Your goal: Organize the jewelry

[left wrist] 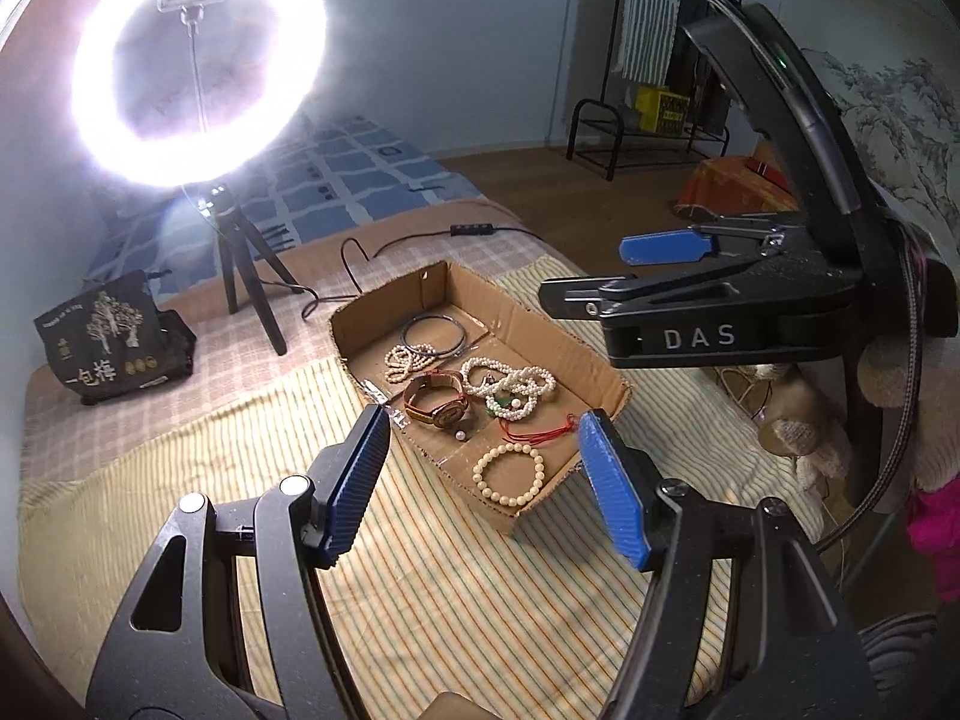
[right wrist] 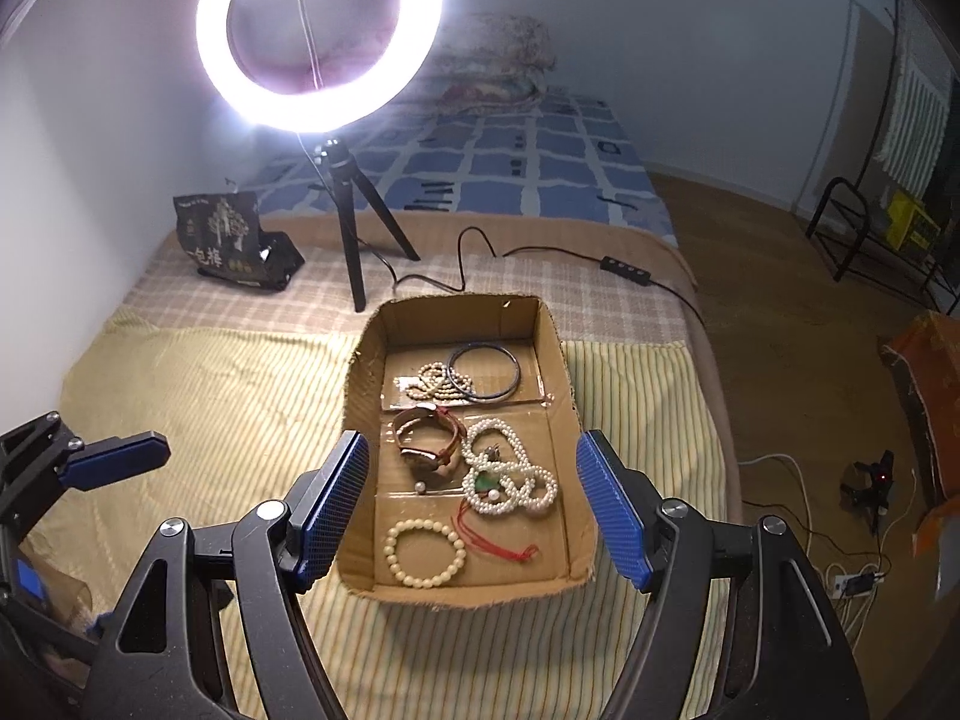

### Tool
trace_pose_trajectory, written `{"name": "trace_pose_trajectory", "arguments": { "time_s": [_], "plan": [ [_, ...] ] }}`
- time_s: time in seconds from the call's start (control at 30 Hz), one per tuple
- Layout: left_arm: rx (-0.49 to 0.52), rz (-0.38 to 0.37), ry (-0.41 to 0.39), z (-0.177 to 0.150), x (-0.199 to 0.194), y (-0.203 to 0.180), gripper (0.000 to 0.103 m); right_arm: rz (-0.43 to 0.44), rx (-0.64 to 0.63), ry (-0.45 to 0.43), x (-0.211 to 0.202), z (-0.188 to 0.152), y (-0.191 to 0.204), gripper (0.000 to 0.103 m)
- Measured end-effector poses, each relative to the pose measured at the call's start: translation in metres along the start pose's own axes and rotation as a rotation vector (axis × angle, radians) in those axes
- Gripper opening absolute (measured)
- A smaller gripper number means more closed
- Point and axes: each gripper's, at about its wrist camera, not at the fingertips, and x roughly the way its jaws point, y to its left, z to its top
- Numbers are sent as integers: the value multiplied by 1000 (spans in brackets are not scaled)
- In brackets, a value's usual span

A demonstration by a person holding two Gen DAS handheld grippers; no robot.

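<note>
A shallow cardboard box point(right wrist: 558, 336) point(left wrist: 600, 360) lies on a striped cloth on the bed. It holds a cream bead bracelet point(right wrist: 425, 552) point(left wrist: 509, 473), a brown-strap watch point(right wrist: 429, 441) point(left wrist: 437, 403), a heap of white pearl strands point(right wrist: 510, 471) point(left wrist: 510, 387), a red cord point(right wrist: 498, 543), a small pearl strand point(right wrist: 435, 381) and a dark bangle point(right wrist: 485, 372) point(left wrist: 433, 336). My left gripper point(left wrist: 480, 486) is open and empty, above the box's near end. My right gripper point(right wrist: 471, 504) is open and empty over the box; it also shows in the left wrist view point(left wrist: 600, 276).
A lit ring light on a small tripod point(right wrist: 354, 228) point(left wrist: 240, 276) stands behind the box, its cable point(right wrist: 540, 252) trailing right. A black printed bag point(right wrist: 231, 240) point(left wrist: 108, 336) sits back left. The bed edge and wooden floor point(right wrist: 780, 330) lie to the right.
</note>
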Motion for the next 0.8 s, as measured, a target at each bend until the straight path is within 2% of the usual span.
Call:
{"name": "trace_pose_trajectory", "arguments": {
  "time_s": [0.03, 0.17, 0.27, 0.33, 0.67, 0.8],
  "plan": [
    [1, 2, -7, -1, -5, 0, 68, -6, 1, -7, -5, -1, 1, 71],
    [2, 11, -33, -6, -27, 2, 80, -38, 9, -36, -25, -9, 12, 72],
    [11, 29, -55, -12, -42, 6, 81, -57, 15, -57, -39, -16, 21, 73],
    [14, 44, -62, -16, -47, 9, 82, -84, 19, -79, -48, -22, 27, 80],
    [5, 89, -86, -36, -57, 22, 84, -173, 61, -180, -68, -50, 45, 81],
    [-5, 100, -92, -40, -56, 25, 93, -187, 58, -214, -70, -56, 51, 81]
  ]
}}
